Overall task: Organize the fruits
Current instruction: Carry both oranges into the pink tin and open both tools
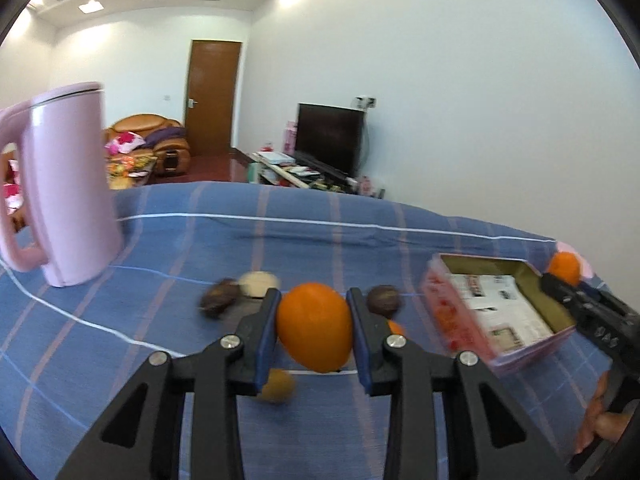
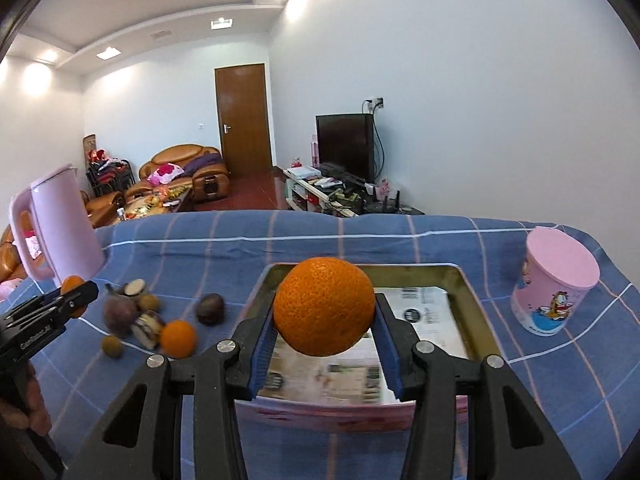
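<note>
My left gripper (image 1: 313, 298) is shut on an orange (image 1: 314, 328) and holds it above the blue checked cloth (image 1: 200, 240). My right gripper (image 2: 325, 307) is shut on a larger orange (image 2: 325, 296), which hangs over the pink box (image 2: 420, 270) lined with newspaper. From the left wrist view that box (image 1: 444, 312) lies to the right, with the right gripper's orange (image 1: 564, 266) beyond it. Loose fruit lies on the cloth left of the box: a small orange (image 2: 178, 339), dark passion fruits (image 2: 210, 308), a longan (image 2: 111, 346) and cut pieces (image 2: 148, 328).
A tall pink kettle (image 1: 68, 184) stands at the far left of the table. A pink cartoon cup (image 2: 556, 284) stands right of the box. A hand (image 2: 24, 404) grips the left tool's handle. Behind the table are a sofa, a door and a television.
</note>
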Tool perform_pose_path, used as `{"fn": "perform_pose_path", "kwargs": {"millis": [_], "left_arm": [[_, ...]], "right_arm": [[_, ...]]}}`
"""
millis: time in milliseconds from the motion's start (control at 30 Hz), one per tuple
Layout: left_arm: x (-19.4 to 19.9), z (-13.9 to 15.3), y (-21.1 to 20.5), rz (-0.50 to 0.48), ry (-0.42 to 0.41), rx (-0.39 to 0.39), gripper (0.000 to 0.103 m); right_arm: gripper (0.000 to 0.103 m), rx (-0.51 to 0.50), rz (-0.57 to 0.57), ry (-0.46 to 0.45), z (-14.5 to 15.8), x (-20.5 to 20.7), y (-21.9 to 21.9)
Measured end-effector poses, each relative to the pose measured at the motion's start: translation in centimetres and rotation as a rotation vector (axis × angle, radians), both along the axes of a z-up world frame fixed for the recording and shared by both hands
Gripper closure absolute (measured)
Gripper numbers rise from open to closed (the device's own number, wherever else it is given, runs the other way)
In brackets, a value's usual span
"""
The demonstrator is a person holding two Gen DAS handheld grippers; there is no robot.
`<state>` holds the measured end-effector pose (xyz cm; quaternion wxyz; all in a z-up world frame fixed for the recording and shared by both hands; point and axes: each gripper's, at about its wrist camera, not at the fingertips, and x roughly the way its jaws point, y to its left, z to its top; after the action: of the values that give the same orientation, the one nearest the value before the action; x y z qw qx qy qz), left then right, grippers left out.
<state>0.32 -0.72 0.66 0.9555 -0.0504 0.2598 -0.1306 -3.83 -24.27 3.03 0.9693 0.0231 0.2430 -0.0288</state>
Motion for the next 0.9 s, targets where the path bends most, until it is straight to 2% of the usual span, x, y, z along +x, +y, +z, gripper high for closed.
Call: {"fn": "perform_pose_path", "kwargs": {"millis": [300, 533, 733, 900], "left_arm": [[0.3, 0.7, -8.3, -0.112, 0.014, -0.011, 0.068], [0.8, 0.6, -13.9, -0.138, 0.046, 0.017, 0.068], [0.6, -0.2, -15.5, -0.160, 0.042, 0.070, 0.068], [0.9, -1.0, -15.9, -0.177, 0.075, 0.096, 0.068]], "right_arm": [[0.055, -0.112, -0.048, 0.024, -0.9, 0.4, -2.9], [0.055, -0.115, -0.080, 0.061, -1.5, 1.3, -4.8], [0.055, -0.084, -0.079, 0.109, -2.2, 1.9, -5.6], [0.055, -0.071, -0.067, 0.145, -2.8, 2.4, -5.4]]}}
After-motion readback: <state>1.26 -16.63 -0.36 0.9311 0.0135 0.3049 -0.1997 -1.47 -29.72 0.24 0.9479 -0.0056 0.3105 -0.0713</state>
